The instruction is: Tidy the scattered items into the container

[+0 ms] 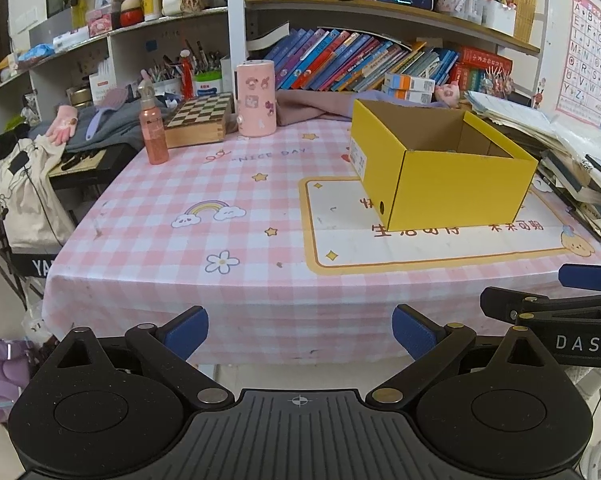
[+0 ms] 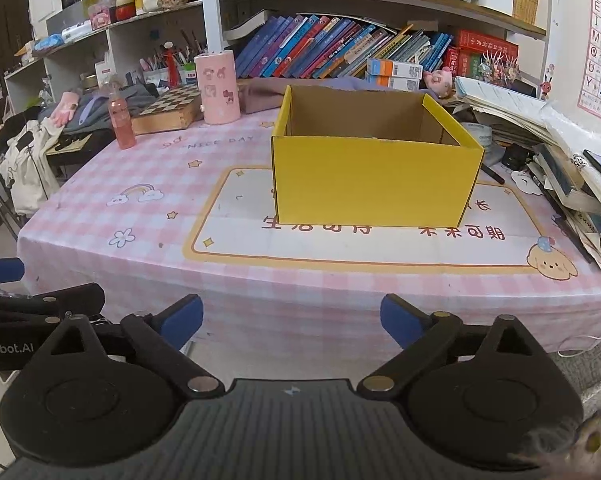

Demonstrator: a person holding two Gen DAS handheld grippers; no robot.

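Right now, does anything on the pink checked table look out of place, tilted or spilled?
Nothing looks spilled or damaged. The open yellow cardboard box stands upright on the printed mat. In the left wrist view it sits turned at an angle. The pink spray bottle and the pink cylindrical container stand upright at the far side.

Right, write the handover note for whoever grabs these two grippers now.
Left gripper: open, nothing between the pads, held off the near table edge.
Right gripper: open and empty too, beside the left one.
Yellow box: upright and open-topped on the white mat; from these views its floor is hidden, so the contents cannot be told.
Candidates to tidy: pink bottle, chessboard box, pink canister, all along the far side of the checked tablecloth.
Done: nothing visibly. Left: picking and loading.
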